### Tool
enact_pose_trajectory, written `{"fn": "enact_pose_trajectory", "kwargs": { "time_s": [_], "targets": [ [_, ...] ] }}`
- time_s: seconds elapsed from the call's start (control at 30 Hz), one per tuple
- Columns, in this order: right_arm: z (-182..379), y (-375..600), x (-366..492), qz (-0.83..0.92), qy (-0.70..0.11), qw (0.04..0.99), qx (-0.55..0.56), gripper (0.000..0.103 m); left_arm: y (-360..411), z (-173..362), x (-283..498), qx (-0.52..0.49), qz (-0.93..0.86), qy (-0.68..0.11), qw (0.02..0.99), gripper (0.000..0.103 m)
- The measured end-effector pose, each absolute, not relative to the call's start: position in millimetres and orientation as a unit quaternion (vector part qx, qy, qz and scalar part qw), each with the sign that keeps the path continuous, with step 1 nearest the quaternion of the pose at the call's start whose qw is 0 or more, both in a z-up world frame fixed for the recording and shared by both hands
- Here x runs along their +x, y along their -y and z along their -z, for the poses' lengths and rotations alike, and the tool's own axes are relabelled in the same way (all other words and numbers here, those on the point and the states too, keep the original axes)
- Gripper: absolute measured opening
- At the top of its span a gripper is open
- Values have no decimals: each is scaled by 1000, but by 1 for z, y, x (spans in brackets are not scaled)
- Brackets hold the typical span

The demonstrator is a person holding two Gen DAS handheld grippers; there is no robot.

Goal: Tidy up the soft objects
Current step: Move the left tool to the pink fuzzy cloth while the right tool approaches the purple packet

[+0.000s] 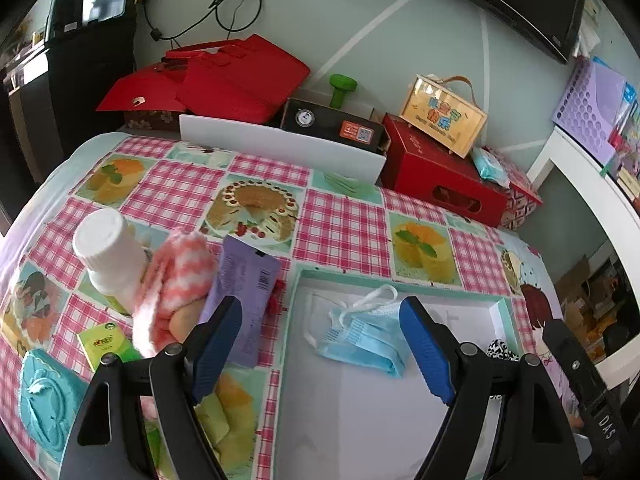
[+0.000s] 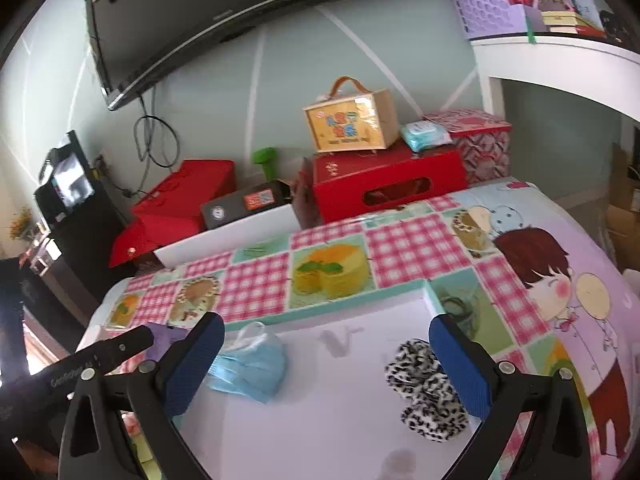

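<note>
I hold two black two-finger grippers with blue pads over a table covered in a pink-checked cloth printed with cakes. In front of me lies a shallow white box lid with a mint-green rim [image 1: 505, 303], which serves as the tray for the soft things.

My left gripper [image 1: 320, 340] has its jaws spread wide with nothing between them. It hovers above the tray's near left part, over a crumpled pale-blue pleated face mask with white ear loops [image 1: 362, 336], which already lies inside the tray. My right gripper [image 2: 326, 354] is also wide and empty. Just beside its right finger, inside the tray, sits a fluffy black-and-white leopard-print scrunchie [image 2: 426, 390].

Outside the tray, to its left on the cloth, a fuzzy pink-and-white striped sock [image 1: 172, 284] lies bunched between a white plastic bottle with a ribbed cap [image 1: 110, 256] and a flat purple foil sachet [image 1: 244, 292]; it seems to touch both. A small green carton [image 1: 105, 345] lies nearer to me.

I judge that two soft items are sorted and the sock is the one left. The next move would call for my left gripper to swing left, come down on the sock's thick middle, and pinch it clear of the bottle without tipping it.
</note>
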State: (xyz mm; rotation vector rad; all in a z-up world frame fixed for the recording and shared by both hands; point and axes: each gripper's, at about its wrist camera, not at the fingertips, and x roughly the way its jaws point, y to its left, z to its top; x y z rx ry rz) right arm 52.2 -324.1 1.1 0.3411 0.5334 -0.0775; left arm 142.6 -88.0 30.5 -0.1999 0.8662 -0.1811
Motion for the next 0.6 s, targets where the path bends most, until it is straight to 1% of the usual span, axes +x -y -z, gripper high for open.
{"fn": "enact_pose_trajectory", "kwargs": {
  "time_s": [0.23, 0.4, 0.6],
  "targets": [
    [1, 312, 59, 29, -274, 949, 154, 103, 56, -50, 140, -104, 56, -399, 909, 82],
    [-1, 298, 63, 13, -274, 951, 142, 103, 31, -62, 139, -91, 32, -395, 913, 82],
    [-5, 272, 68, -7, -266, 956, 122, 103, -4, -63, 140, -87, 1, -410, 908, 82]
  ]
}}
